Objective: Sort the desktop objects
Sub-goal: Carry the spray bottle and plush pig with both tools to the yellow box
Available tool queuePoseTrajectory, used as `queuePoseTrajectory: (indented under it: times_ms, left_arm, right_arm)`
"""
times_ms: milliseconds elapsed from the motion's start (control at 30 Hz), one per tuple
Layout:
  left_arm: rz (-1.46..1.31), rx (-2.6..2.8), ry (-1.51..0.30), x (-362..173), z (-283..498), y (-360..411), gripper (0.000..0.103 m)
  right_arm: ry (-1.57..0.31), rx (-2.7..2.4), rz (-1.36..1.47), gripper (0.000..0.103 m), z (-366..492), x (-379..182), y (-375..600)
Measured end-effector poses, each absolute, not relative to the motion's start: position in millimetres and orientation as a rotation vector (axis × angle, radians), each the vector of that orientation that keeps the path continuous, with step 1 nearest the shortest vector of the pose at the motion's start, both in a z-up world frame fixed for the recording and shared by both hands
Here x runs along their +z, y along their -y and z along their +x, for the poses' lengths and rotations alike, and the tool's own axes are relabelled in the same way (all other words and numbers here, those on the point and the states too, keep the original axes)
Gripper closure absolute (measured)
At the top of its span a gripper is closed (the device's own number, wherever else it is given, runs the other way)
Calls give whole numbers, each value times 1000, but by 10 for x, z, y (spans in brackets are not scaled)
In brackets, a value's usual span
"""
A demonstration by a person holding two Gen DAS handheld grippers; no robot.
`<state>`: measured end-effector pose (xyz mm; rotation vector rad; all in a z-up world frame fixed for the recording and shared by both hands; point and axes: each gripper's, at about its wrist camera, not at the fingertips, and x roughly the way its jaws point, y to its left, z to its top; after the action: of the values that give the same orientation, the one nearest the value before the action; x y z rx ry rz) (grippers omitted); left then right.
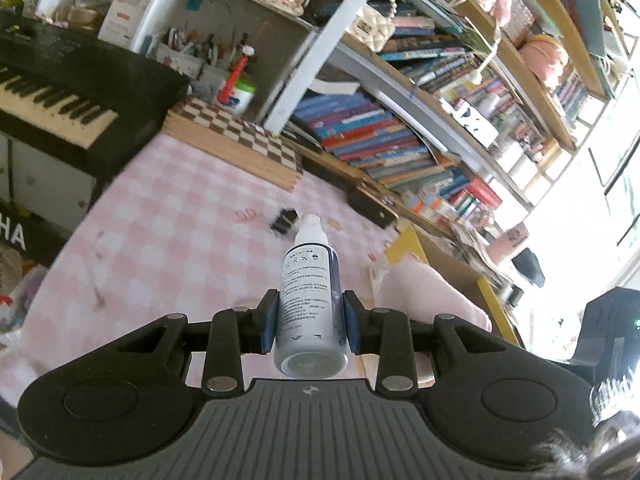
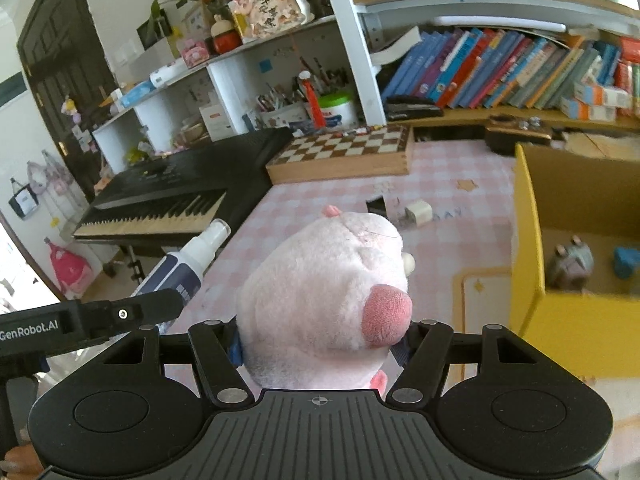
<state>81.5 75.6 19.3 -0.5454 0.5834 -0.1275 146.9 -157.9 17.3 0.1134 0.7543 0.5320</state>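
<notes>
My left claw [image 1: 307,322] pinches a smooth white plastic spray bottle with a dark blue side and printed label [image 1: 308,300] between its 2 blue pads, nozzle pointing far across the pink-and-white checked tablecloth [image 1: 168,216]. My right claw [image 2: 320,346] squeezes a fuzzy pale pink plush pig with a round rosy snout [image 2: 332,292]. The open yellow cardboard box [image 2: 528,240] stands right, holding 2 small figures; a wooden chessboard case [image 2: 344,152] lies far.
</notes>
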Motion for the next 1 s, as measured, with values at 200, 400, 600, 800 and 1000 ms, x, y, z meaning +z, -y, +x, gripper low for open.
queuePoseTrajectory:
  times_ms: [200, 400, 600, 800, 1000]
  left_arm:
    - [-535, -188, -618, 158, 591, -692, 72]
    - [-516, -243, -631, 167, 420, -592, 72]
    - [-510, -307, -662, 137, 326, -477, 72]
    - [-495, -372, -693, 111, 372, -311, 72]
    - [-461, -461, -731, 77, 491, -92, 72]
  right_arm:
    - [-772, 490, 138, 37, 1094, 108, 1673]
    - [-766, 448, 156, 37, 767, 79, 1775]
    - [-780, 375, 171, 37, 531, 33, 1901]
    - [-786, 297, 198, 37, 380, 12, 2073]
    - [-788, 203, 235, 37, 241, -27, 2256]
